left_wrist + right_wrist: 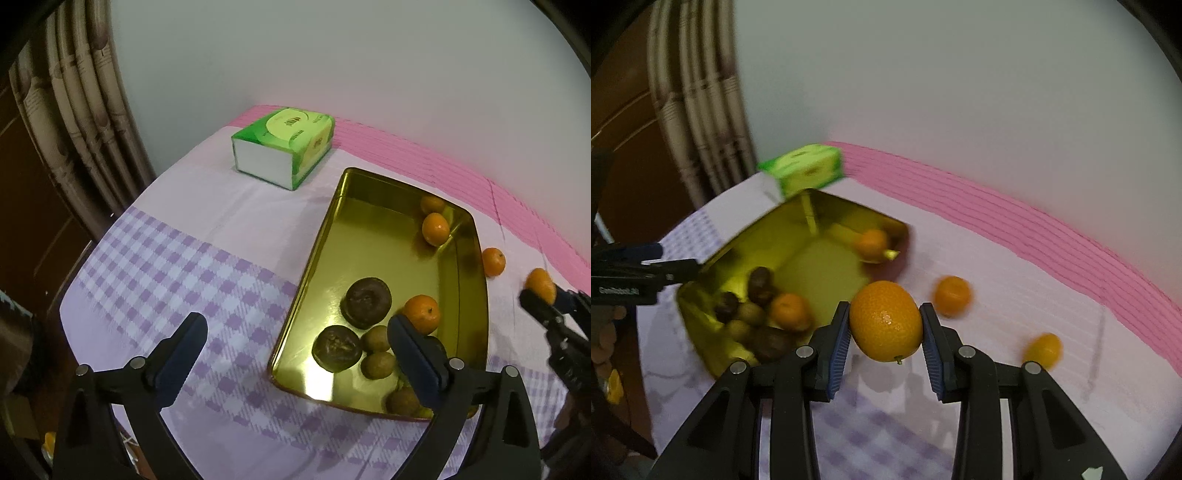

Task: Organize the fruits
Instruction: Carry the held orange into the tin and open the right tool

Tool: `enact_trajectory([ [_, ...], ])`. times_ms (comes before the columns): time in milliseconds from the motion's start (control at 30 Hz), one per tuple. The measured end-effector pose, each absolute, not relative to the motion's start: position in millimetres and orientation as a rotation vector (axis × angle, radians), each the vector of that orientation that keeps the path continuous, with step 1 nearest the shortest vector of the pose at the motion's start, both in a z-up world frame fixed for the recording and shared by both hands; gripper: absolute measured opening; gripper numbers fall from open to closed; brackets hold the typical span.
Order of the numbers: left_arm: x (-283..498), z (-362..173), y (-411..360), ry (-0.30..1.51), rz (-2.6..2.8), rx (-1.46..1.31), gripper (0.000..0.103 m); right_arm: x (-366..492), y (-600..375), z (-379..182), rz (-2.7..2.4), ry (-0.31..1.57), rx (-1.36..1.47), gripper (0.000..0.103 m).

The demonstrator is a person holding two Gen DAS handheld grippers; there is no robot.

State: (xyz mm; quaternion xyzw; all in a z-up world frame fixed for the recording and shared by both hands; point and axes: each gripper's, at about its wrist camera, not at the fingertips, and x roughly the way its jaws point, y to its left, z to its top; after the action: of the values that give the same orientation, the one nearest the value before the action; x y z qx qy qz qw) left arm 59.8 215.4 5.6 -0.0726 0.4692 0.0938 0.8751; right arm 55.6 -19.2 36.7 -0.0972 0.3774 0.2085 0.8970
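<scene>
A gold metal tray (314, 254) (713, 254) lies on the table. It holds two oranges (436, 229) (423, 314), two dark brown fruits (365, 301) and several small greenish-brown fruits (376, 363). My right gripper (885, 325) is shut on an orange (885, 321) and holds it above the cloth, right of the tray; it also shows at the right edge of the left wrist view (541, 295). My left gripper (295, 336) is open and empty over the tray's near left corner. Two more oranges (952, 296) (1042, 350) lie on the cloth.
A green tissue pack (284, 146) (805, 168) sits at the back left of the table. The cloth is purple-checked near me and pink-striped (461, 173) along the wall. A curtain (85, 110) hangs at the left. The table edge runs down the left side.
</scene>
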Motion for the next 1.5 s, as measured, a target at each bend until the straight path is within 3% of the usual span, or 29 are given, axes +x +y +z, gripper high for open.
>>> enact_trajectory([
  [433, 47, 6, 232, 0.98, 0.237, -0.203, 0.098, 56, 41, 17, 0.542, 0.831, -0.281, 0.034],
  [1500, 50, 1, 224, 0.978, 0.216, -0.181, 0.098, 58, 58, -11, 0.559, 0.885, -0.332, 0.035],
])
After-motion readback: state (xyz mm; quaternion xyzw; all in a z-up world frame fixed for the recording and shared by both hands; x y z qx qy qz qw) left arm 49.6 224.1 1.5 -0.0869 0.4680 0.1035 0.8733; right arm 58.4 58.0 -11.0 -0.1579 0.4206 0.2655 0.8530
